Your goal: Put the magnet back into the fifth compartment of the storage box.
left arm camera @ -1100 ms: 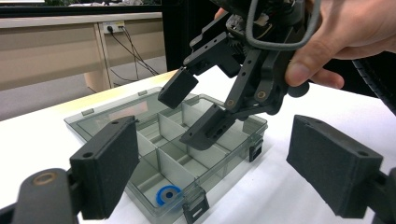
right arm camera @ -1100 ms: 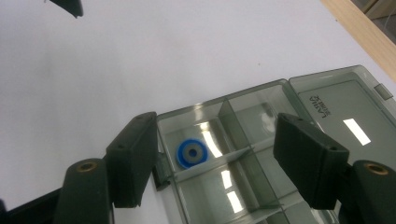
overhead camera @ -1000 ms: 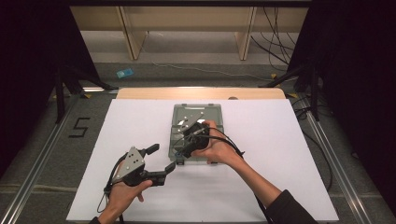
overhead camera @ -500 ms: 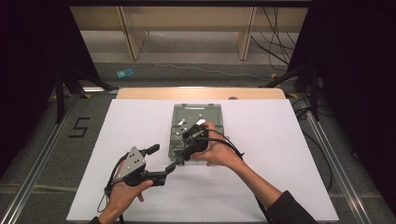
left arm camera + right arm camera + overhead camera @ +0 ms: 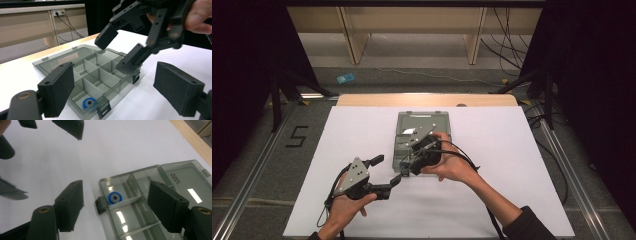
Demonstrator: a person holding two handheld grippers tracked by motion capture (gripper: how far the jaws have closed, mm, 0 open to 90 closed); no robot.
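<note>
Meanwhile, in the high view the right gripper [image 5: 408, 162] hangs at the near left corner of the compartment box [image 5: 422, 125], lower than a second ago; the left gripper [image 5: 388, 172] waits lower left, unmoved. In the left gripper view both pairs of jaws gape, empty. In the right gripper view the blue ring [image 5: 115, 197] lies in the corner compartment, probably just deposited.

Compartment box [image 5: 423, 131] on table [image 5: 522, 170], near middle, closer to far edge, lid open toward far edge. Ring [image 5: 115, 197] in box's near-left corner compartment. Right gripper [image 5: 408, 162] above box's near edge, over that corner. Left gripper [image 5: 387, 171] left of box, toward table's near edge, just beside box's near-left corner.
</note>
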